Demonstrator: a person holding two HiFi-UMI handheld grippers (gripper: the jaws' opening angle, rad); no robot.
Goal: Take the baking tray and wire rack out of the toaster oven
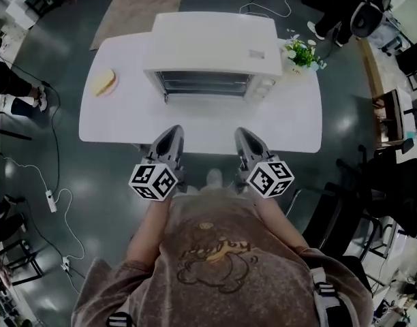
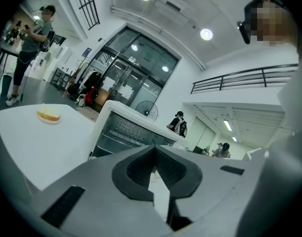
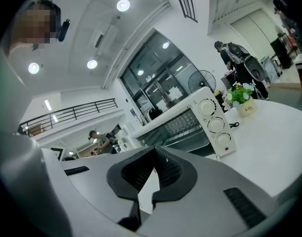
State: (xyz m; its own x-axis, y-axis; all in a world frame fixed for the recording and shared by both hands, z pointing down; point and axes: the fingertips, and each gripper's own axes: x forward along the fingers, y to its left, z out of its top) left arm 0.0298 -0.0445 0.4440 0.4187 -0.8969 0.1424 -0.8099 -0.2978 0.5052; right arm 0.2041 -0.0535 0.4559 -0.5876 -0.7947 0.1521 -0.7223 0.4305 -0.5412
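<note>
A white toaster oven (image 1: 210,50) stands at the back middle of a white table (image 1: 297,125) with its glass door (image 1: 203,84) closed. Wire bars show behind the glass; I cannot make out the tray. My left gripper (image 1: 172,132) and right gripper (image 1: 244,133) hover side by side over the table's near edge, short of the oven, both shut with nothing held. The left gripper view shows the left gripper's (image 2: 153,153) jaws together and the oven (image 2: 125,128) ahead. The right gripper view shows the right gripper's (image 3: 154,155) jaws together, with the oven (image 3: 183,125) and its knobs (image 3: 215,125) beyond.
A slice of bread on a plate (image 1: 103,82) lies at the table's left end. A small potted plant (image 1: 302,53) stands at the oven's right. Cables and a power strip (image 1: 50,200) lie on the floor at left, and chairs (image 1: 382,182) stand at right. People stand in the background.
</note>
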